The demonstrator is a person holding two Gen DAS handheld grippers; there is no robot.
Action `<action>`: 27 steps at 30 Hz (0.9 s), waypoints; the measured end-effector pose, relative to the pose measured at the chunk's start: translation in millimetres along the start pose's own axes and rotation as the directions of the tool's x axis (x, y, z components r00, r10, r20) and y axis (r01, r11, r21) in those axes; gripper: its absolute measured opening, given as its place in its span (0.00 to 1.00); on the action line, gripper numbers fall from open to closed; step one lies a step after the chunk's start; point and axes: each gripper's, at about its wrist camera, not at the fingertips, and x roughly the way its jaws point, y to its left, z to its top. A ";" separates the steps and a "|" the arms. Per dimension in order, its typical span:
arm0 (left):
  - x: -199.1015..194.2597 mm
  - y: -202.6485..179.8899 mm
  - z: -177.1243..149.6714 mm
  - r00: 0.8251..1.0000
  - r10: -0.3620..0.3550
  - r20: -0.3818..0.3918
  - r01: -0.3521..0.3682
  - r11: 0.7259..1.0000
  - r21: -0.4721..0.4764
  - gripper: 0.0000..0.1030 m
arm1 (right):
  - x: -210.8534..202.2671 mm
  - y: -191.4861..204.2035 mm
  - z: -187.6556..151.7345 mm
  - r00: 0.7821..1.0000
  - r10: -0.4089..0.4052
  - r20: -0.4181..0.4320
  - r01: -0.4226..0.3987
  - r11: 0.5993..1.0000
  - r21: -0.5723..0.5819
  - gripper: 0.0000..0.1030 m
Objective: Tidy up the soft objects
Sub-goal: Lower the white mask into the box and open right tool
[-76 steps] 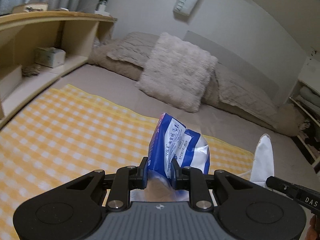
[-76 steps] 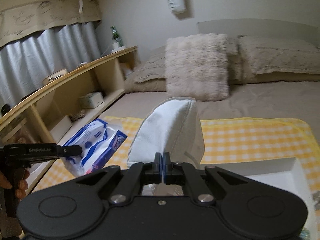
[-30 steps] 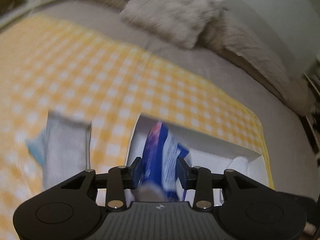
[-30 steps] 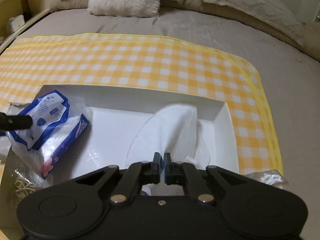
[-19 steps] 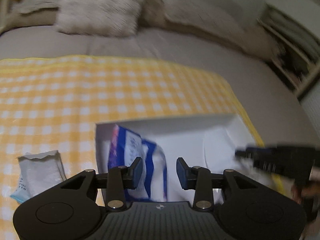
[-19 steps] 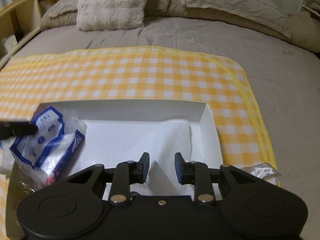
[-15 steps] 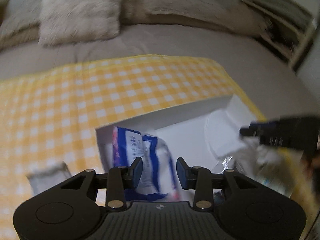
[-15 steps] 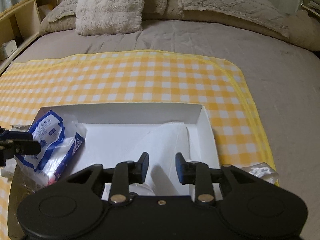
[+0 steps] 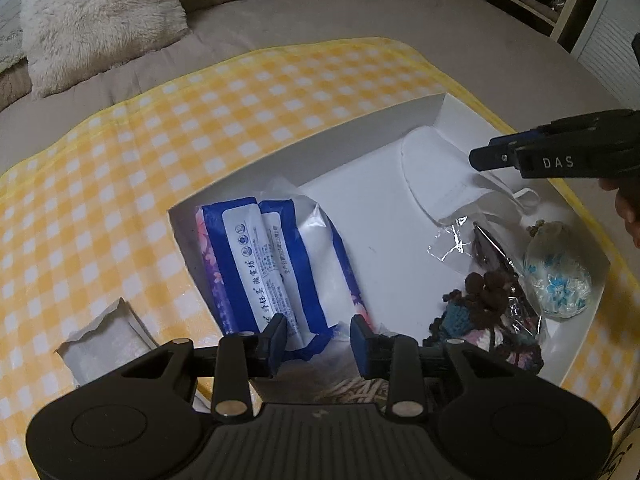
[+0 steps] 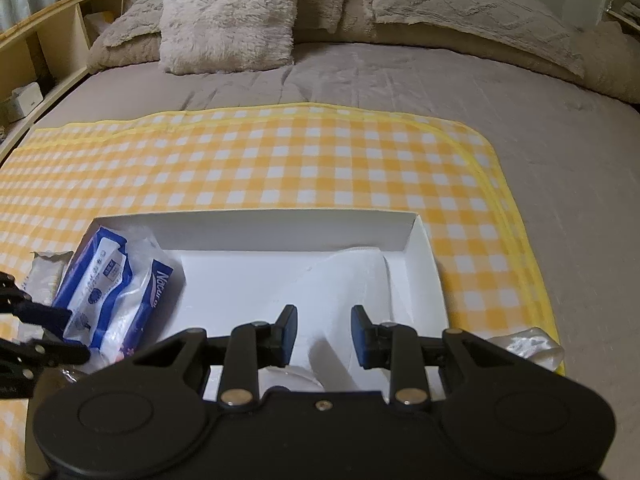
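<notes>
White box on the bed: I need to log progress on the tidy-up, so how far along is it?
Done: the blue tissue pack and the white mask lie inside the white box, beside a crocheted item and a floral pouch. In hand: nothing; left gripper and right gripper are open. Left: a small white packet and a crumpled wrapper outside the box.

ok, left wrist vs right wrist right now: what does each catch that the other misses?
Left wrist only: floral pouch, dark yarn bundle and clear wrapper at the box's near-right end.

Right wrist only: wooden shelf, crumpled white packet outside the box's right edge.

Both: white box, blue tissue pack, white mask, small white sachet on the yellow checked cloth, fluffy pillow. Left gripper and right gripper are open.
</notes>
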 end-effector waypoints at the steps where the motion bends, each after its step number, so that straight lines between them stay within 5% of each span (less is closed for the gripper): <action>1: -0.5 -0.8 -0.7 1.000 0.005 0.003 -0.005 1.000 -0.001 0.36 | -0.5 -0.5 0.2 1.000 0.001 0.001 -0.001 1.000 0.000 0.29; 9: -22.8 0.5 0.6 0.994 0.038 0.106 -0.029 0.996 -0.085 0.47 | -13.7 -6.4 -2.8 1.000 0.003 0.011 -0.004 1.000 0.012 0.29; 20: -74.8 -9.8 -8.7 0.969 0.071 0.237 -0.027 0.982 -0.185 0.61 | -84.7 -5.0 -22.2 0.991 0.050 0.121 -0.054 0.998 0.027 0.38; 27: -102.1 -21.0 -19.3 0.953 0.086 0.290 -0.026 0.979 -0.204 0.81 | -125.4 3.0 -30.9 0.976 0.083 0.199 -0.091 0.995 0.032 0.50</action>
